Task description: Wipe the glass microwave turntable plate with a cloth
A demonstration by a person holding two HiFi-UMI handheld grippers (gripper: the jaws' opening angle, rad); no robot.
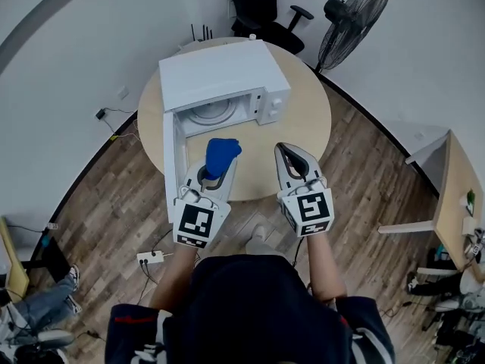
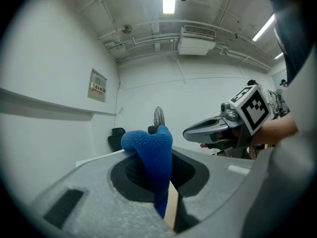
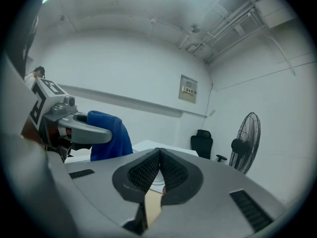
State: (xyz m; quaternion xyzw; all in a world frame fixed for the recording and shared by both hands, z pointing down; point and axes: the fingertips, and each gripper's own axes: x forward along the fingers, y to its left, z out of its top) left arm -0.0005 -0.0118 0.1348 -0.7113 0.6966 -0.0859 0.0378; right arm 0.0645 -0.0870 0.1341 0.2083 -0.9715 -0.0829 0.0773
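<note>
L gripper (image 1: 216, 174) pinches blue cloth (image 1: 221, 155); R gripper (image 1: 292, 158) pressed shut, empty.
Both face open microwave (image 1: 220, 74) on round surface (image 1: 303, 127). Glass plate (image 1: 213, 112) sits inside, 12 o'clock from cloth. Cloth's up front, ready to wipe; R likely free to steady plate.

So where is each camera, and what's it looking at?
Head view: on the person's head, looking down at microwave, left gripper, right gripper, arms.
Left gripper view: on left gripper, facing wall; jaws pinch blue cloth.
Right gripper view: on right gripper, facing fan and chair; jaws shut, empty.
Shared: both gripper views show the other gripper.
</note>
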